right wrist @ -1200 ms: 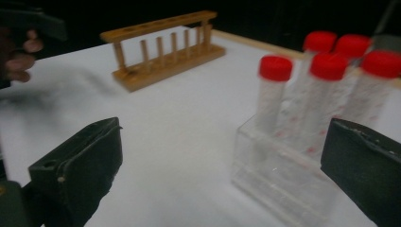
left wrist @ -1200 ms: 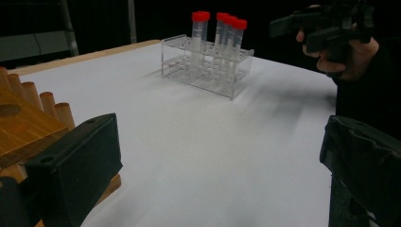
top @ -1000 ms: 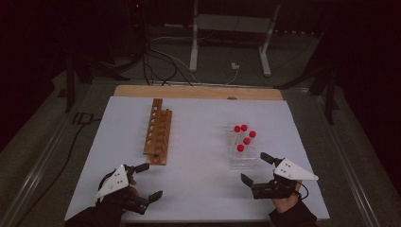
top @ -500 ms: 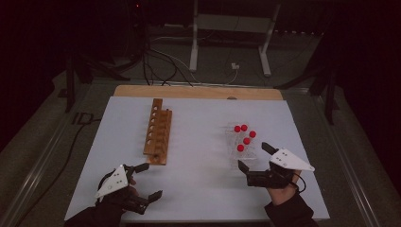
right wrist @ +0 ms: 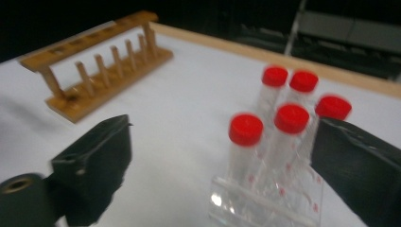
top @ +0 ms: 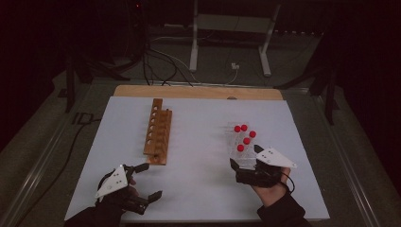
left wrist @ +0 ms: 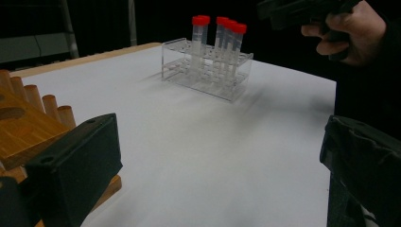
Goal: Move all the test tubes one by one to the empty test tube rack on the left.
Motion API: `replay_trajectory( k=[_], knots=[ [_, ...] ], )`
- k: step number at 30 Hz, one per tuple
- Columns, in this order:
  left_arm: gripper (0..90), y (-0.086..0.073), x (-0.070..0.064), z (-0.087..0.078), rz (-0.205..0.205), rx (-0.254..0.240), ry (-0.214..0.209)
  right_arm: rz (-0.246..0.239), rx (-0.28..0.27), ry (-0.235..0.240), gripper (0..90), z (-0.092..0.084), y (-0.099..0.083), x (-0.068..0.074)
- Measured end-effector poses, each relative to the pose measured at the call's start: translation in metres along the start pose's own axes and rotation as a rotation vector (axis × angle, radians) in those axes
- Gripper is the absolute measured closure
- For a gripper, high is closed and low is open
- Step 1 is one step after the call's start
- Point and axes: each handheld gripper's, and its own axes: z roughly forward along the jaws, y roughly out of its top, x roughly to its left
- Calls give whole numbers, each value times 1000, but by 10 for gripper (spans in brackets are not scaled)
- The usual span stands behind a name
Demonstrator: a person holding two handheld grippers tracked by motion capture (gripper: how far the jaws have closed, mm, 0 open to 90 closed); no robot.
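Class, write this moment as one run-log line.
right tool: open, closing, at clear rack | red-capped tubes: five, in rack | left tool: open

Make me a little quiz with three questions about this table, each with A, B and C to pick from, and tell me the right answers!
1. Where is the wooden rack?
A. on the left part of the white table
B. on the floor
C. inside the clear rack

2. How many red-capped tubes stand in the clear rack?
A. two
B. five
C. nine

3. How are the jaws of the right gripper?
A. shut on a tube
B. shut on the wooden rack
C. open, holding nothing

Answers:
1. A, the high view shows it lying on the white sheet to the left of the tubes.
2. B, five red caps can be counted in the right gripper view.
3. C, its jaws stand wide apart near the clear rack, just closing a little, pressing on nothing.
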Motion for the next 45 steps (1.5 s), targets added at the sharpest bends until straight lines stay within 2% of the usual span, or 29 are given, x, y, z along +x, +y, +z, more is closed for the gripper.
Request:
replay_trajectory(
  k=[1, 3, 4, 8, 11, 12, 14, 22, 31, 39, 45],
  knots=[
    [4, 0, 0, 0, 0, 0, 0, 16, 41, -12, 132, 3, -1, -1],
    [4, 0, 0, 0, 0, 1, 0, 24, 49, -12, 167, 3, -2, -2],
    [4, 0, 0, 0, 0, 1, 0, 35, 76, -23, 203, 6, -3, -3],
    [4, 0, 0, 0, 0, 1, -1, 54, 116, -35, 267, 10, -5, -7],
    [4, 0, 0, 0, -2, 1, -1, 79, 166, -26, 355, 15, -7, -12],
    [4, 0, 0, 0, -1, 2, -1, 79, 166, -26, 355, 15, -7, -12],
    [4, 0, 0, 0, -1, 2, -3, 89, 185, -13, 419, 18, -9, -14],
    [4, 0, 0, 0, -4, 2, -4, 96, 210, 20, 554, 24, -9, -17],
    [4, 0, 0, 0, -4, 1, -4, 98, 216, 30, 672, 34, -8, -20],
    [4, 0, 0, 0, -4, 3, -4, 97, 215, 26, 725, 38, -7, -21],
    [4, 0, 0, 1, -4, 5, -3, 73, 216, 9, 740, 39, -7, -20]
  ],
)
